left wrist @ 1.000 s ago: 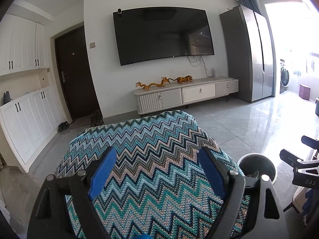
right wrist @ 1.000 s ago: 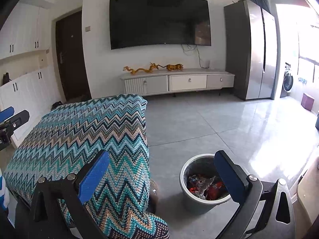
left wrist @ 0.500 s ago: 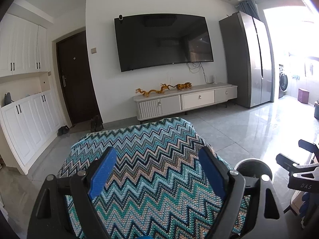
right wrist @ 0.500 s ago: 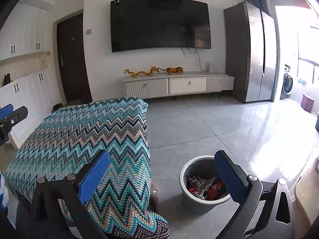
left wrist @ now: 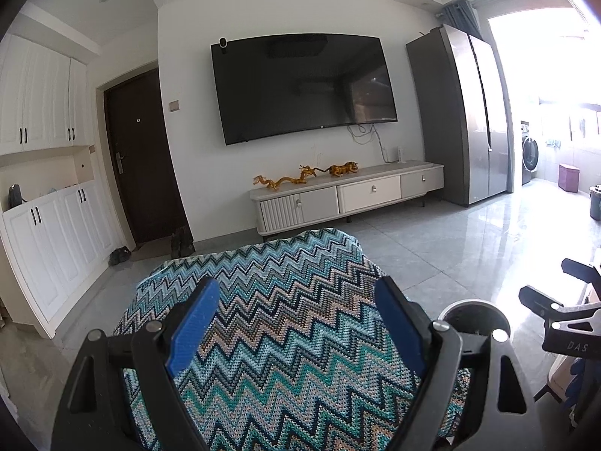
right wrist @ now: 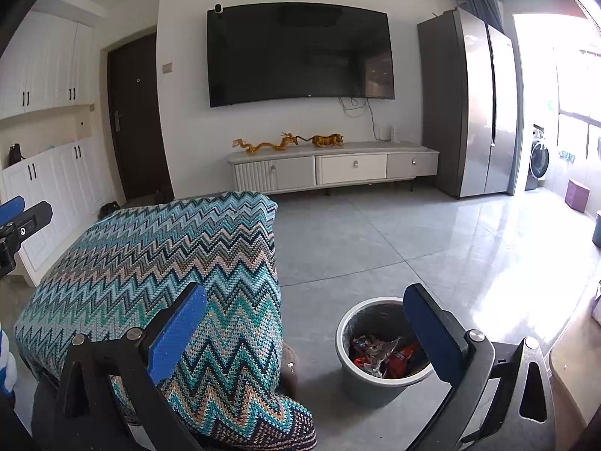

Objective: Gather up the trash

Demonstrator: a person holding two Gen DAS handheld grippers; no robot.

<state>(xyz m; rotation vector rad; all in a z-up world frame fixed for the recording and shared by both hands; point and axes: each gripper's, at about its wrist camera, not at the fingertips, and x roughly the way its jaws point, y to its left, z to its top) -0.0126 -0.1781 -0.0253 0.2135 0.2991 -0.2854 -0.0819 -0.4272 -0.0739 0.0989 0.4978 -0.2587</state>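
A grey trash bin stands on the floor to the right of a table covered with a zigzag cloth. Red and clear wrappers lie inside the bin. My right gripper is open and empty, held above the bin and the cloth's right edge. My left gripper is open and empty above the cloth. The bin's rim shows at the right in the left wrist view, behind the right finger. No loose trash shows on the cloth.
A TV stand with gold figurines stands by the far wall under a large TV. A fridge stands at the right, white cabinets and a dark door at the left. Grey tiled floor lies beyond.
Both grippers have tilted upward a little, so the room sits lower in both views. Both stay open and empty. Nothing else has moved.
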